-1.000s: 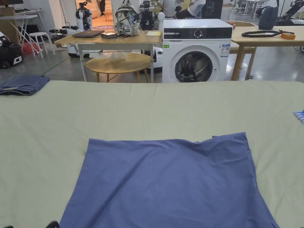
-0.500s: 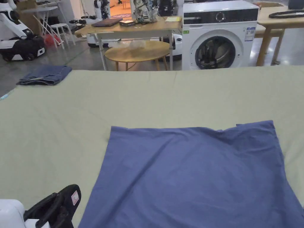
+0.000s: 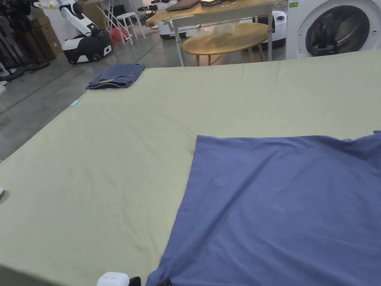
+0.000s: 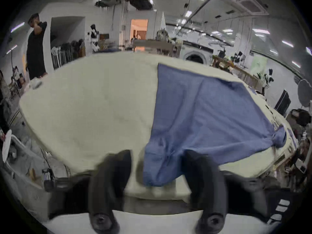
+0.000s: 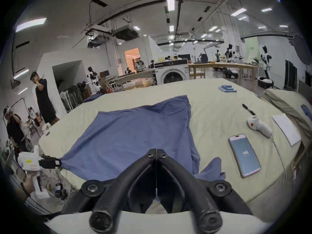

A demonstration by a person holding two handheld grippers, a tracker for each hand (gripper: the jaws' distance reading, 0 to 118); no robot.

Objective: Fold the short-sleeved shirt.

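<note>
Washing machine (image 3: 335,26), the one container here, stands at 1 o'clock in the head view. Its round door looks dark, and what is inside cannot be made out.

On a pale green sheet (image 3: 111,167), smooth with faint creases, the blue shirt (image 3: 282,208) lies spread flat from the centre out toward 4 o'clock, a soft matte cloth with shallow diagonal wrinkles. A folded piece of denim (image 3: 117,76) sits well apart at 11 o'clock.

The left gripper view, blurred, shows the left gripper (image 4: 158,161) with its jaws wide. A bunched corner of the shirt hangs between them, against one jaw, with sheet showing beside the other.

The right gripper view shows the right gripper (image 5: 157,153) with its curved black jaws closed tip to tip at the shirt's near edge; whether cloth is pinched cannot be told. This view adds a phone (image 5: 244,155) at 4 o'clock, a white handheld device (image 5: 259,126), a pen (image 5: 248,109) and a sheet of paper (image 5: 286,131) at 3 o'clock.
</note>
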